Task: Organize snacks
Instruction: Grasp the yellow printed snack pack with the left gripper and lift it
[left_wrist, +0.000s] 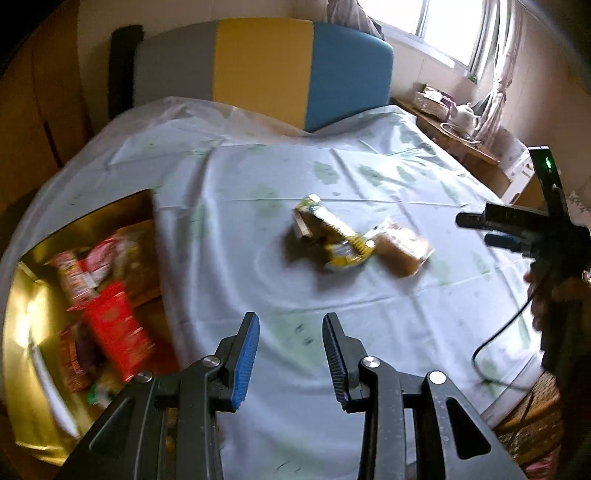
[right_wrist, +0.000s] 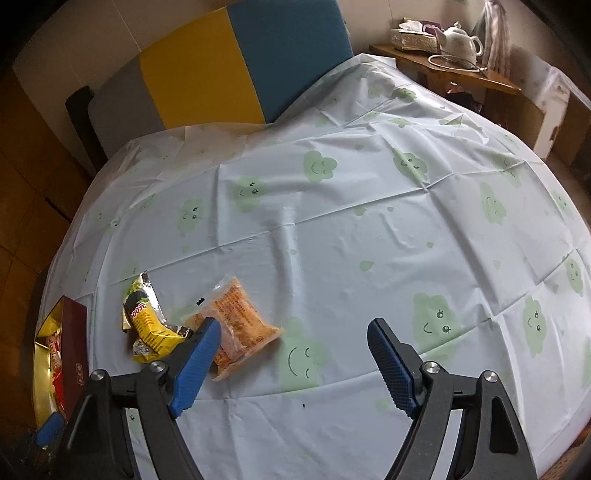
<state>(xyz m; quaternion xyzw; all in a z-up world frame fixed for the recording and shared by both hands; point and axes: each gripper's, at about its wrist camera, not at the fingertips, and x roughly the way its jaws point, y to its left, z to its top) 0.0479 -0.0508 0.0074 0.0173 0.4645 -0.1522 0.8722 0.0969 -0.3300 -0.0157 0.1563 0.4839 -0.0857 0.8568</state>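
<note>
A yellow snack packet and an orange-brown snack bag lie side by side on the white tablecloth. My left gripper is open and empty, well short of them. A gold box at the left holds several red snack packs. In the right wrist view the yellow packet and orange bag lie just beyond my left finger; my right gripper is open and empty. The right gripper also shows in the left wrist view.
A chair with grey, yellow and blue back stands behind the table. A wooden side table with a white teapot is at the back right. The box's dark red lid is at the table's left edge.
</note>
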